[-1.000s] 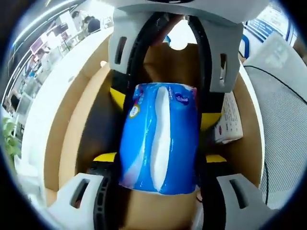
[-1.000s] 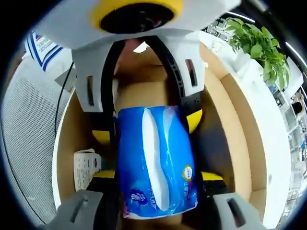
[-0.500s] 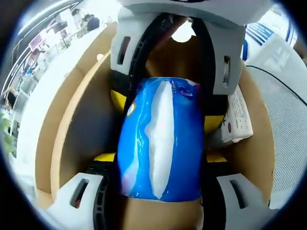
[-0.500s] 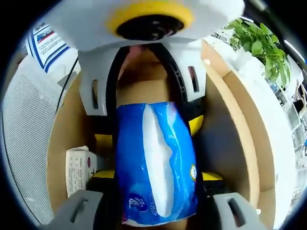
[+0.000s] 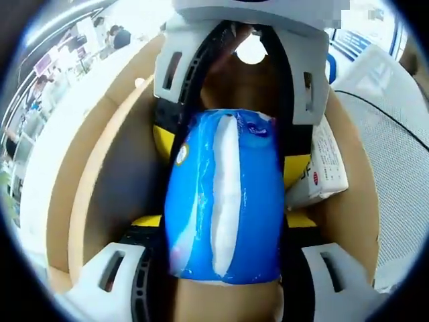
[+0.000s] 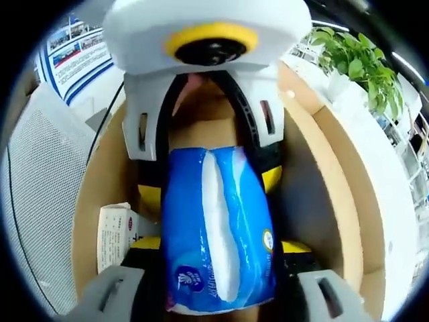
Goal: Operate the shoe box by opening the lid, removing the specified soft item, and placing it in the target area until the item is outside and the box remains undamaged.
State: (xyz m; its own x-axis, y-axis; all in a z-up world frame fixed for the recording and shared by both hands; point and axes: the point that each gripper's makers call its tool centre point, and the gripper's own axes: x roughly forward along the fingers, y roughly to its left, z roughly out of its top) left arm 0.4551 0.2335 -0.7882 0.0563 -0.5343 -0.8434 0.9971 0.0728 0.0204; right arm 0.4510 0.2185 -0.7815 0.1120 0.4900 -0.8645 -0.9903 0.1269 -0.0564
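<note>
The blue tissue pack (image 5: 224,194) sits inside the open brown shoe box (image 5: 100,181), and both tongs have it at once. In the left gripper view, the left gripper (image 5: 224,235) has its jaws pressed on the two long sides of the pack at the near end, and the right gripper (image 5: 234,87) comes in from the top and pinches the far end. In the right gripper view it is the same thing turned round — the right gripper (image 6: 218,261) squeezes the tissue pack (image 6: 218,228) near its round logo, and the left gripper (image 6: 204,100) grips the other end. A small white paper box (image 6: 114,231) (with tiny print on it) lies beside the pack against the shoe box (image 6: 328,188) wall. A green plant (image 6: 358,67) stands outside — past the box edge.
</note>
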